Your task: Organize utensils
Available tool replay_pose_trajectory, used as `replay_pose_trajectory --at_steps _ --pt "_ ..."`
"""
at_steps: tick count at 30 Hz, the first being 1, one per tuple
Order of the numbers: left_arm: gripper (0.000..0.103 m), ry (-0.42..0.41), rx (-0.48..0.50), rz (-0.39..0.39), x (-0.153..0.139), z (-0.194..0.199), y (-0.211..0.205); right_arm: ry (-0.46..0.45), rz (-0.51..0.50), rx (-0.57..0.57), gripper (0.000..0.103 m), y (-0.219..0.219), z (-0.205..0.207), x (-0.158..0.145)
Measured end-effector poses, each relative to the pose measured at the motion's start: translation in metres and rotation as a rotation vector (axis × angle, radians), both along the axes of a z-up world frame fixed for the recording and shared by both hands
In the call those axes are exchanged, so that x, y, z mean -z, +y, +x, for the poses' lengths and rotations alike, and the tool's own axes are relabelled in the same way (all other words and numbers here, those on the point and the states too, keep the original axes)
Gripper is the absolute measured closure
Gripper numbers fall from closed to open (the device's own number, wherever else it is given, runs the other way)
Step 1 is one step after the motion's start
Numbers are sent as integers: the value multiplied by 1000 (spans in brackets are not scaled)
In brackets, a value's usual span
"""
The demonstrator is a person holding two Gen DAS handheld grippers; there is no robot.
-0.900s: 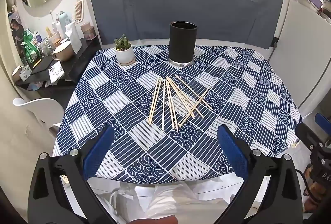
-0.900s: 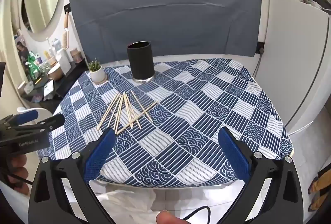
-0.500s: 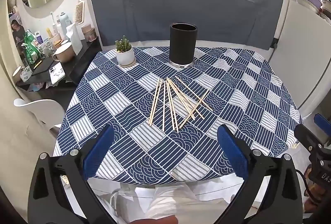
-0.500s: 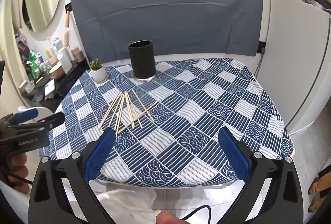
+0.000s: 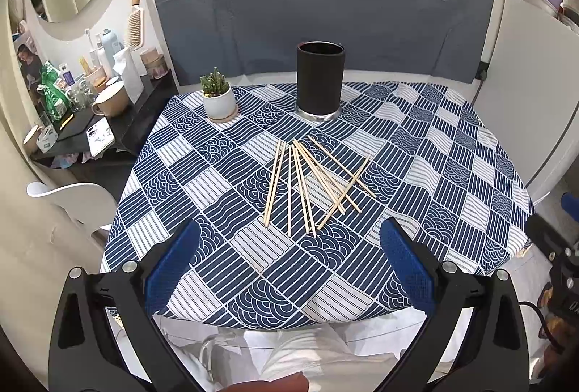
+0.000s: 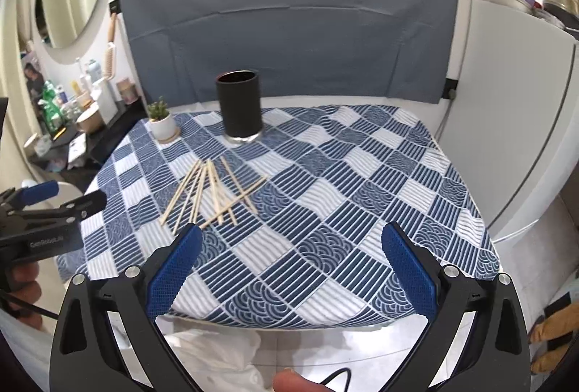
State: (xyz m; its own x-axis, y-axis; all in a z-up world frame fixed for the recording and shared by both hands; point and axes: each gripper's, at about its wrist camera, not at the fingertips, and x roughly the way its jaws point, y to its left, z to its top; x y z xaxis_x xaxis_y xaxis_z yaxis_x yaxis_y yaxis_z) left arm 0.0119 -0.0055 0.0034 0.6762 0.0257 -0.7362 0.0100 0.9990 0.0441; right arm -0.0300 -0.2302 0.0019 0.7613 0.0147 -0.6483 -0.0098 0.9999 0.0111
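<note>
Several wooden chopsticks (image 5: 311,186) (image 6: 213,193) lie scattered in a loose fan on the blue-and-white patterned tablecloth (image 5: 434,157) (image 6: 343,182). Behind them stands an upright black cylindrical holder (image 5: 320,81) (image 6: 240,108). My left gripper (image 5: 289,261) hovers open above the table's near edge, short of the chopsticks, nothing between its blue pads. My right gripper (image 6: 291,261) is open too, over the near edge, the chopsticks ahead and to its left. The left gripper's side (image 6: 47,207) shows at the left of the right wrist view.
A small potted cactus (image 5: 218,99) (image 6: 161,122) sits at the table's back left. A cluttered dark side shelf (image 5: 90,110) and a white chair (image 5: 76,200) stand to the left. A white fridge (image 6: 517,124) is on the right, a grey cloth backdrop (image 5: 318,1) behind.
Both grippers have drifted slightly; the table and chopsticks sit a little lower and nearer in the views. Nothing on the table has moved. Both stay open.
</note>
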Motion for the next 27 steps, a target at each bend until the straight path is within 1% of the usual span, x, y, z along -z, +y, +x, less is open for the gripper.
replay_pose_trajectory --at_steps 5,7,10,12,19,27 --pt "6 -1 -1 3 1 6 3 -6 -16 -4 8 2 8 1" --pt "6 9 6 2 3 10 2 -5 -7 -13 8 1 9 2" --pt "6 17 7 -20 3 13 4 -5 11 5 8 2 11 4" --pt "6 28 9 -32 4 17 5 1 9 -2 8 4 11 6" --pt "6 34 2 -5 8 16 5 24 7 4 8 4 14 12" --pt "6 57 -3 -1 13 17 10 40 -1 -5 8 10 16 18"
